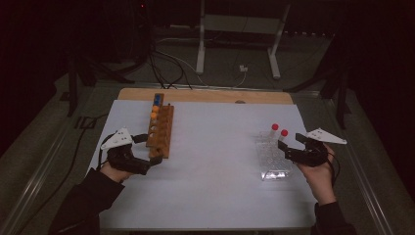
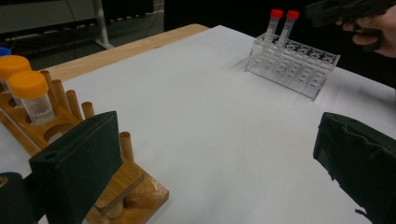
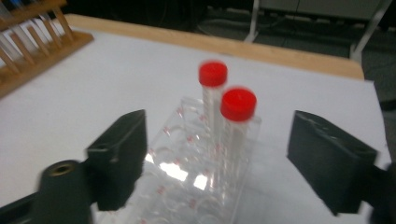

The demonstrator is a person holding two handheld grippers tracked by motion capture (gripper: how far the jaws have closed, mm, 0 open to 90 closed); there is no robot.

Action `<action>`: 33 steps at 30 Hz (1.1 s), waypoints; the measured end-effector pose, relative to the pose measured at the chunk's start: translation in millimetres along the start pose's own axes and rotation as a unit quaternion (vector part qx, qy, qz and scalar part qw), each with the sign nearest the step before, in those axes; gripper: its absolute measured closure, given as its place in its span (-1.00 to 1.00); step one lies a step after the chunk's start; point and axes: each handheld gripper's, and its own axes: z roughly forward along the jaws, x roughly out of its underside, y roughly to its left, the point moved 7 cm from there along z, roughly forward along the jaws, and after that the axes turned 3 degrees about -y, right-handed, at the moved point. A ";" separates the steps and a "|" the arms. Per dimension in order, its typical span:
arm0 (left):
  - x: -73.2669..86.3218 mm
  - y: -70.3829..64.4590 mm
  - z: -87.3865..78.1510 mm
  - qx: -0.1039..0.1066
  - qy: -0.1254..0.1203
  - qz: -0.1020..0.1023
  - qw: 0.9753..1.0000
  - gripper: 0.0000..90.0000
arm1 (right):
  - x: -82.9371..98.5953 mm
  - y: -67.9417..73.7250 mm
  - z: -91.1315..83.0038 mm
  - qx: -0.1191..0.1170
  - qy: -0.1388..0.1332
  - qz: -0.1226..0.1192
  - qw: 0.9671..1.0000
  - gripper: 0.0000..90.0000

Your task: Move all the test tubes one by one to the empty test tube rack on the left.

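Observation:
A wooden rack (image 1: 160, 131) (image 2: 135, 189) stands at the left of the white sheet and holds two orange-capped tubes (image 1: 153, 115) (image 2: 29, 88) and a blue-capped one (image 1: 156, 99). My left gripper (image 1: 148, 150) (image 2: 219, 163) is open beside the rack's near end, nothing between its jaws. On the right, a clear plastic rack (image 1: 274, 157) (image 3: 182, 179) (image 2: 299, 65) carries two red-capped tubes (image 1: 279, 129) (image 3: 237, 112) (image 2: 282, 21) at its far end. My right gripper (image 1: 291, 143) (image 3: 224, 158) hovers open just over this rack, its jaws either side of the red-capped tubes and apart from them.
The white sheet (image 1: 215, 156) covers a wooden table whose bare far edge (image 1: 205, 95) shows. Beyond it are white desk legs (image 1: 200, 49) and cables on a dark floor. The wooden rack (image 3: 28, 51) lies far left in the right gripper view.

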 end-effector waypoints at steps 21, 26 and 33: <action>3.8 2.4 1.2 -0.005 0.006 0.004 1.000 -0.96 | 21.7 -11.7 34.8 0.010 0.057 -0.007 0.998 0.63; 4.5 3.4 1.1 -0.006 0.007 0.002 1.000 -0.96 | 21.1 -12.1 34.9 0.017 0.059 -0.010 0.998 0.66; 4.4 3.8 0.3 -0.004 0.007 0.000 1.000 -0.96 | 10.7 -11.1 26.4 0.021 0.044 -0.021 0.999 0.67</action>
